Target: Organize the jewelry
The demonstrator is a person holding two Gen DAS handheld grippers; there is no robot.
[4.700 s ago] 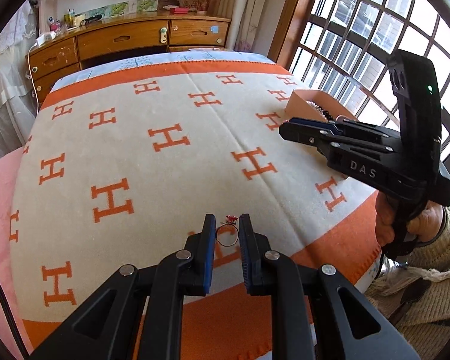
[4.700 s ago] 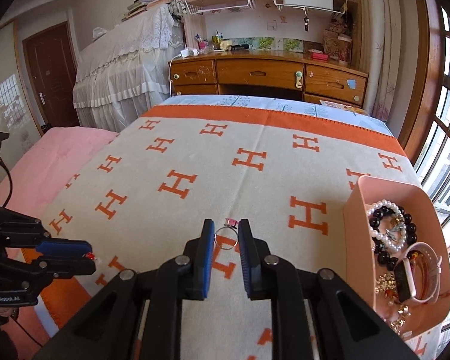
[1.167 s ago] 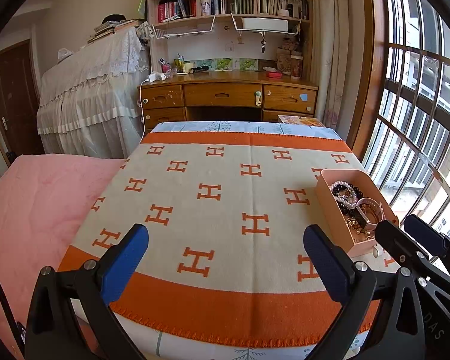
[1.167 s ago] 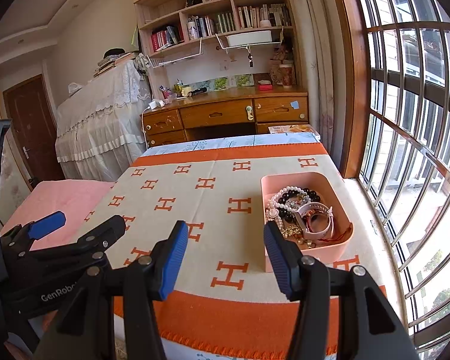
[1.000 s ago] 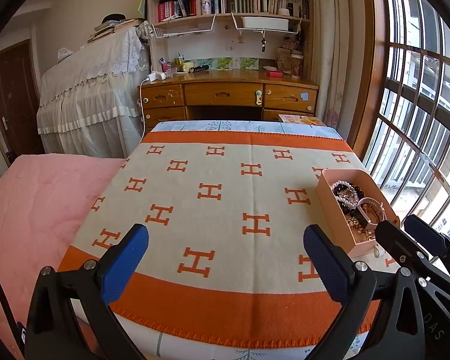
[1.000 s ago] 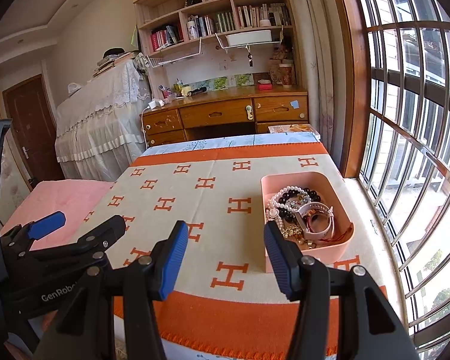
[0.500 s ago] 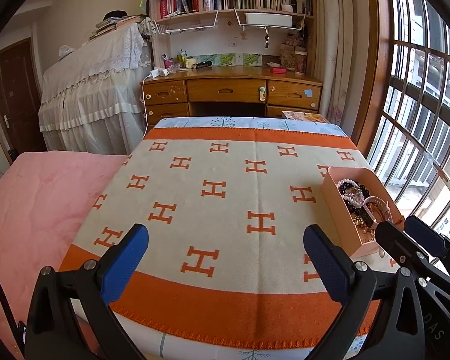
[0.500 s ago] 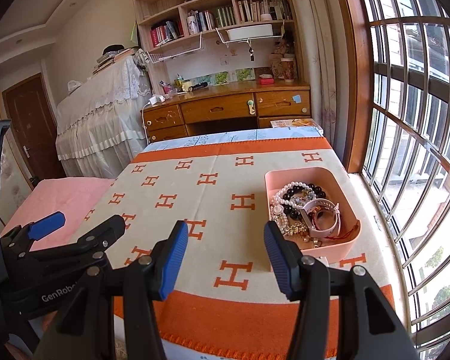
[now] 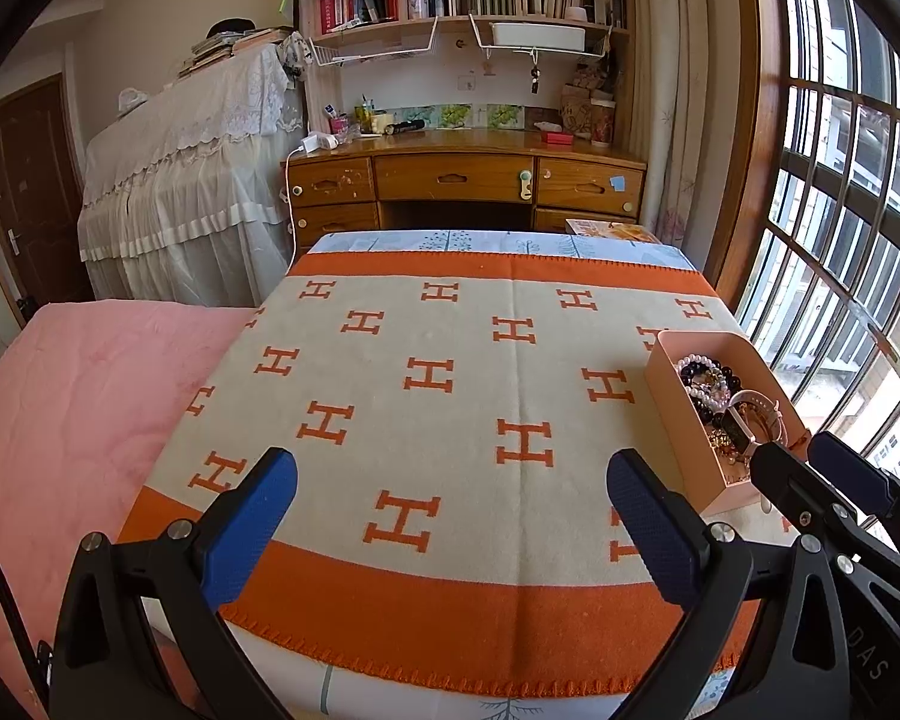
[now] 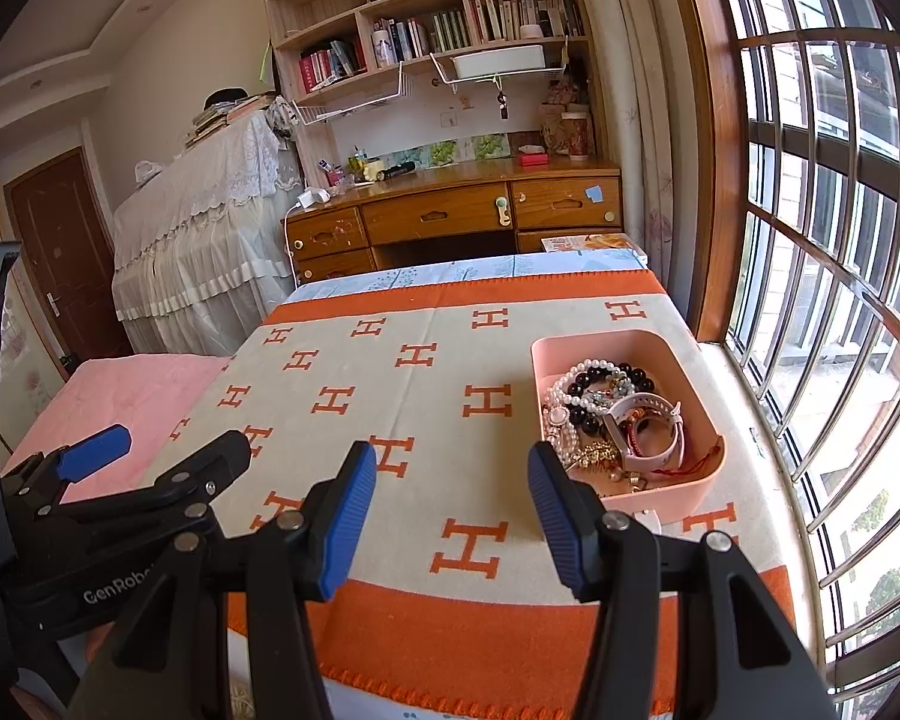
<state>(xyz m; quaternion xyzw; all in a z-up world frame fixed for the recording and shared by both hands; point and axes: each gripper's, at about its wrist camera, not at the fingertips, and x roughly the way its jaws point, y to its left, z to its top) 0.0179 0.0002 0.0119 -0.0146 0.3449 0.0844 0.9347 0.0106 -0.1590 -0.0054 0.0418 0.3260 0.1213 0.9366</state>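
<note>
Right wrist view: the right gripper gapes wide and empty above the H-patterned blanket. Just ahead to its right sits one pink tray, long axis running away toward the desk, heaped with bead bracelets. Left wrist view shows the left gripper spread wider, also empty, with the tray seen side-on.

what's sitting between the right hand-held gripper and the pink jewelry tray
Nothing: the right wrist view shows only bare blanket between the right hand-held gripper and the pink tray.
</note>
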